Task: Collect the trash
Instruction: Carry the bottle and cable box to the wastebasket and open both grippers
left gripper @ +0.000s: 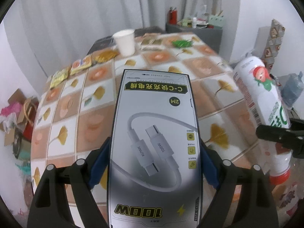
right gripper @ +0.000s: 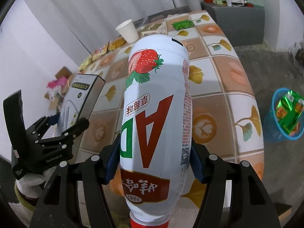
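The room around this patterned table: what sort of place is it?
Probably a lived-in home room: a table with a leaf-print tablecloth, snack wrappers beside a white paper cup, and a cluttered grey cabinet by the curtains.

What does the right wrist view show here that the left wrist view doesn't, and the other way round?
Only the right wrist view shows the blue basket on the floor, holding green packets, and the strawberry picture on the bottle clamped in the right claw.

Only the left wrist view shows the full printed face of the cable box clamped in the left claw.

Both show the tiled tablecloth, the paper cup, the green wrapper, the yellow snack packets, and both held items raised above the table.
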Action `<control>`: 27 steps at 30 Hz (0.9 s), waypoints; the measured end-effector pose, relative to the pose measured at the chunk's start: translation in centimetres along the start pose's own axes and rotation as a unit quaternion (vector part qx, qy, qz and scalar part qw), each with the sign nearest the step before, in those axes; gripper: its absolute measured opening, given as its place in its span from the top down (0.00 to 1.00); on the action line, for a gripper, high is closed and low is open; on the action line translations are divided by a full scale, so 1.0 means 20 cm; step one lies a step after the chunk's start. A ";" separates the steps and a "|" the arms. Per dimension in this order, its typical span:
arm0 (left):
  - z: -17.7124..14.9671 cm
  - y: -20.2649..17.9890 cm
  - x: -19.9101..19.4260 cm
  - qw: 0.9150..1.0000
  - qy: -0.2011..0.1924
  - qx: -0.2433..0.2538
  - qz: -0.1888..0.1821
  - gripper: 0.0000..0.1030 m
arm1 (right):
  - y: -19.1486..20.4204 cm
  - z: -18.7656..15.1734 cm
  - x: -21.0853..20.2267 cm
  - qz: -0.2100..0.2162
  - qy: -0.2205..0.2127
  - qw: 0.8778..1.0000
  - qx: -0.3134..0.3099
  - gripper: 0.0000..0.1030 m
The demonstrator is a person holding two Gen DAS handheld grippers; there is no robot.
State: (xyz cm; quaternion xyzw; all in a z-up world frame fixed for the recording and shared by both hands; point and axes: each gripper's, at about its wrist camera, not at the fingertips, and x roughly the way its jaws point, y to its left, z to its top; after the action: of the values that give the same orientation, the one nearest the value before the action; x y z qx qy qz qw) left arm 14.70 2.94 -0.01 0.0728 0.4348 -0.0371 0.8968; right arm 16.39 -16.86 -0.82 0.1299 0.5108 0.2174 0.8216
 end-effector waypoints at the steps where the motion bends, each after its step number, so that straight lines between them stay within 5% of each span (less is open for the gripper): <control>1: 0.03 -0.03 -0.02 1.000 -0.005 0.007 -0.006 0.20 | -0.03 0.00 -0.03 0.010 -0.008 1.000 0.012 0.42; 8: 0.27 -0.30 -0.08 0.996 -0.030 0.061 -0.064 0.20 | -0.29 -0.03 -0.26 0.059 -0.069 0.991 0.095 0.42; 16: 0.61 -0.83 -0.06 0.976 -0.035 0.130 -0.171 0.20 | -0.79 -0.11 -0.65 0.022 -0.171 0.962 0.211 0.42; 20: 0.78 -1.20 0.05 0.960 -0.005 0.163 -0.228 0.20 | -1.05 -0.18 -0.78 -0.014 -0.204 0.942 0.268 0.42; 27: 0.96 -1.75 0.41 0.941 0.075 0.193 -0.267 0.20 | -1.50 -0.20 -0.74 -0.034 -0.207 0.914 0.347 0.42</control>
State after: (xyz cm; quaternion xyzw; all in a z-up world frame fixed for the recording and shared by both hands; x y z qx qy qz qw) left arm 30.07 -34.79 1.88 0.1278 0.4887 -0.3526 0.7877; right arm 13.88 -50.29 -4.06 0.4308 0.3771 -0.0333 0.8192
